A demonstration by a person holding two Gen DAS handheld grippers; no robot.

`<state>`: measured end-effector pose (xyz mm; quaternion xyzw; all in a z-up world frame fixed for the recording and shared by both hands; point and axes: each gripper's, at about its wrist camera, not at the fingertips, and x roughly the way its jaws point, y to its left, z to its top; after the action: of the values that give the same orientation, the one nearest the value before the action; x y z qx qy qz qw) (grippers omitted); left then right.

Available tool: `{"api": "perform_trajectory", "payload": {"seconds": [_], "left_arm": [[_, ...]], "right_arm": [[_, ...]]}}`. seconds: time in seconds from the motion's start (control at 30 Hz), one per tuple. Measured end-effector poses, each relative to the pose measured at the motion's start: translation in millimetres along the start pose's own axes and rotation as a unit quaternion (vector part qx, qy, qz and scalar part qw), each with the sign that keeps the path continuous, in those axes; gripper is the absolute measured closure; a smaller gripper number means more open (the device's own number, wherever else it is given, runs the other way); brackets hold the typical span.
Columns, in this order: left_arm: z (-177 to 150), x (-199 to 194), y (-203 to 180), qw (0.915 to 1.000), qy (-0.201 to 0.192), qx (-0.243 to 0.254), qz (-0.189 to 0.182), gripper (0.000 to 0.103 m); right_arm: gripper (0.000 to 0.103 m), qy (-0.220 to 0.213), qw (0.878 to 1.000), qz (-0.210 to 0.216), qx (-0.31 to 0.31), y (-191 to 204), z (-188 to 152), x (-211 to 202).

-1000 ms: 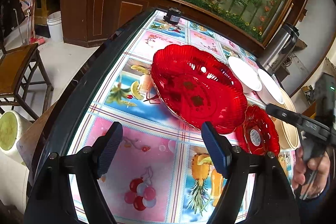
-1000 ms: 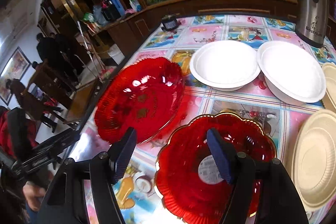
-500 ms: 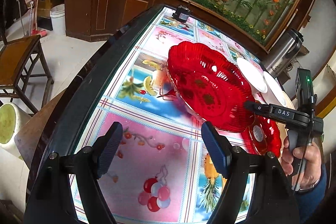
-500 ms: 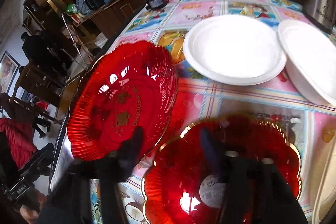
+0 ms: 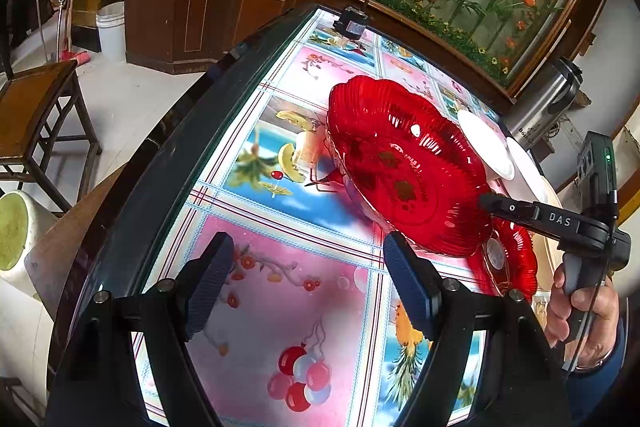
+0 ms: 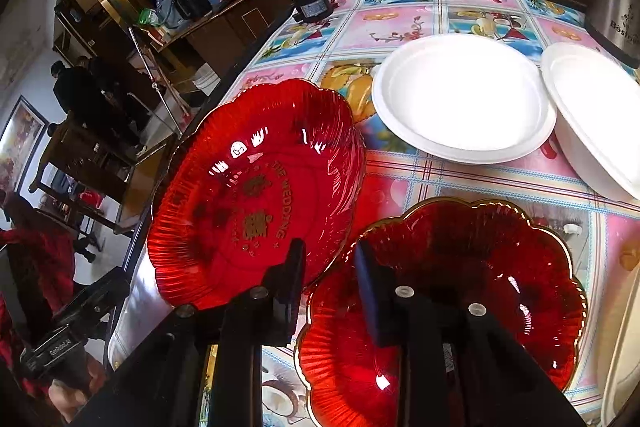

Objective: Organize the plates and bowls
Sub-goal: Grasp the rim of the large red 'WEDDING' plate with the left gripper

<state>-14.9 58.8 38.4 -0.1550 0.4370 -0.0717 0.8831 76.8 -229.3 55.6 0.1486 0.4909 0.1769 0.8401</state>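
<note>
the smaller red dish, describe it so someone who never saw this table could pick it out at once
On the table with the fruit-print cloth, look to the near side, in front of the two white plates. The smaller red dish sits right of the larger red plate; only it has a gold-trimmed scalloped rim and a white sticker.

left wrist: steeply down, near table's left edge | right wrist: close over plates | shared: large red plate [image 5: 404, 167]
</note>
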Motion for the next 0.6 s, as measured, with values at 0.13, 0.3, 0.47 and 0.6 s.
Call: {"api": "perform_trajectory", "payload": {"seconds": [0.13, 0.3, 0.47, 0.6], "left_arm": [[1, 3, 3, 1.0000, 0.005, -0.001, 0.000, 0.025], [10, 9, 14, 0.9997, 0.014, -0.021, -0.006, 0.025], [32, 12, 10, 0.9986, 0.006, -0.043, -0.030, 0.025], [53, 27, -1, 0.9990, 0.004, -0.038, -0.021, 0.025]], "right_arm": [[0.065, -0.007, 1.000, 0.001, 0.000, -1, 3, -6], [0.063, -0.013, 1.000, 0.008, -0.002, -4, 8, -15], [0.061, -0.016, 0.999, 0.041, 0.008, -7, 18, -16], [0.057, -0.007, 1.000, 0.029, -0.002, -4, 29, -2]]}}
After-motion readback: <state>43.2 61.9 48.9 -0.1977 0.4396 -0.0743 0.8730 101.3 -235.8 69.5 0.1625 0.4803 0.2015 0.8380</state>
